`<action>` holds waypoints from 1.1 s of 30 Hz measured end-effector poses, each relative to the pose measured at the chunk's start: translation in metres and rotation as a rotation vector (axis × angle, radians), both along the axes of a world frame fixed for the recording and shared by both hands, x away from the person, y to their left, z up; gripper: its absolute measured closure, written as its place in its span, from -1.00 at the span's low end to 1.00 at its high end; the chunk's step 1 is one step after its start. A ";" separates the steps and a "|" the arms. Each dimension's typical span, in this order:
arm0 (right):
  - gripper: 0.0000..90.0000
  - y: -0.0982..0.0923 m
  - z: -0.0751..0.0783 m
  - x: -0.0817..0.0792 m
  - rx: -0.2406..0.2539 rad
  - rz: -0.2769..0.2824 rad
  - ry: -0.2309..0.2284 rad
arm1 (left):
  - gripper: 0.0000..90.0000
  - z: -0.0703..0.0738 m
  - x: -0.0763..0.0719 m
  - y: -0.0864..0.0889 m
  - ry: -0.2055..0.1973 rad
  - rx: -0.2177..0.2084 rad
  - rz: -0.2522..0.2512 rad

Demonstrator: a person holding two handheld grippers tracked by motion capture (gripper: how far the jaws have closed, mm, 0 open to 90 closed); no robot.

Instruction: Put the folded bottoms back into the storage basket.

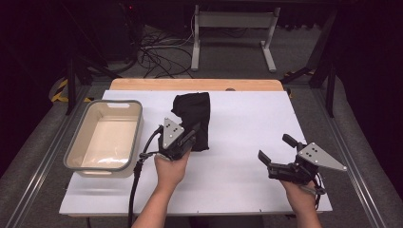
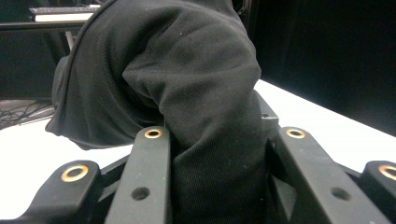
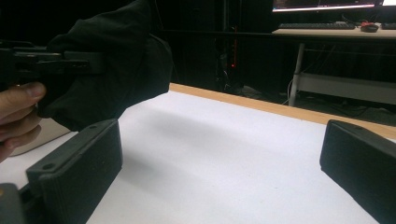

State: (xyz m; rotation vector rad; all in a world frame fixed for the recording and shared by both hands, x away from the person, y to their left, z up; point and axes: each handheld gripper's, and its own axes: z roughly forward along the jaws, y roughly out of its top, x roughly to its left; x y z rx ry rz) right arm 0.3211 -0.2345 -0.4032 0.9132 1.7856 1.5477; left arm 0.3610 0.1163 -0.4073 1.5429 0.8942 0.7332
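Nearest the camera, at the front edge of the white worktop (image 1: pixel 228 190): two forearms, each hand holding a tool. Left tool (image 1: pixel 192 132) clamped on the near end of a black cloth (image 1: pixel 194 118), with a fold of the fabric pinched between both jaws in the left gripper view (image 2: pixel 205 140) and bulging up above them. Cloth bunched and lifted at the gripped end, with its far part draped toward the wooden back edge (image 1: pixel 197 84) of the worktop. Right tool (image 1: pixel 275 151) well to the right of the cloth, jaws spread wide apart with nothing between them, held just above the bare white surface. Seen from the right gripper view: the cloth (image 3: pixel 116 70) raised off the worktop, with the left hand (image 3: pixel 16 114) beside it. Left of the cloth, a pale grey-rimmed tub (image 1: pixel 76 147), sitting near the worktop's left edge, with nothing visible inside.
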 end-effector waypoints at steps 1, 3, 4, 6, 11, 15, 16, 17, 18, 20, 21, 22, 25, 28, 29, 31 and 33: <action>-1.00 0.000 0.000 0.000 0.001 0.000 0.000 | 0.54 0.000 -0.001 0.001 0.001 -0.004 0.004; -1.00 0.000 0.000 0.000 0.002 0.000 -0.001 | 0.54 0.001 -0.002 0.004 -0.002 -0.008 0.009; -1.00 0.000 0.000 0.000 0.002 0.000 -0.001 | 0.54 0.002 -0.002 0.006 -0.004 -0.009 0.010; -1.00 0.000 0.000 0.000 0.001 0.001 0.000 | 0.54 0.003 -0.003 0.008 -0.007 -0.016 0.016; -1.00 0.000 0.000 0.000 -0.001 0.001 0.001 | 0.54 0.005 -0.005 0.015 -0.006 -0.023 0.028; -1.00 0.000 0.000 0.001 0.002 0.001 0.001 | 0.54 0.005 -0.006 0.018 -0.005 -0.024 0.032; -1.00 0.000 0.000 0.001 0.001 0.000 0.001 | 0.54 0.005 -0.007 0.019 -0.005 -0.024 0.034; -1.00 0.000 0.000 0.001 0.000 0.000 0.001 | 0.54 0.005 -0.007 0.019 -0.005 -0.024 0.034; -1.00 0.000 0.000 0.001 0.004 0.000 0.003 | 0.54 0.006 -0.007 0.021 -0.006 -0.023 0.036; -1.00 -0.001 0.000 0.000 0.007 0.001 0.004 | 0.54 0.007 -0.008 0.024 -0.007 -0.030 0.039; -1.00 -0.001 0.000 0.000 0.008 0.001 0.004 | 0.54 0.007 -0.008 0.025 -0.006 -0.038 0.041; -1.00 -0.001 0.000 0.000 0.007 0.002 0.001 | 0.54 0.008 -0.008 0.027 -0.006 -0.040 0.044; -1.00 -0.001 0.001 0.000 0.012 0.003 0.000 | 0.54 0.009 -0.009 0.032 -0.004 -0.047 0.050; -1.00 -0.001 0.000 0.000 0.008 0.004 0.003 | 0.54 0.010 -0.008 0.037 0.002 -0.057 0.044; -1.00 0.000 0.000 0.000 0.010 0.006 0.006 | 0.54 0.010 -0.008 0.038 0.006 -0.060 0.042; -1.00 0.000 0.000 0.001 0.015 0.010 0.009 | 0.54 0.010 -0.008 0.040 0.006 -0.055 0.048; -1.00 0.000 -0.001 0.001 0.007 0.010 0.007 | 0.54 0.010 -0.008 0.043 0.004 -0.058 0.053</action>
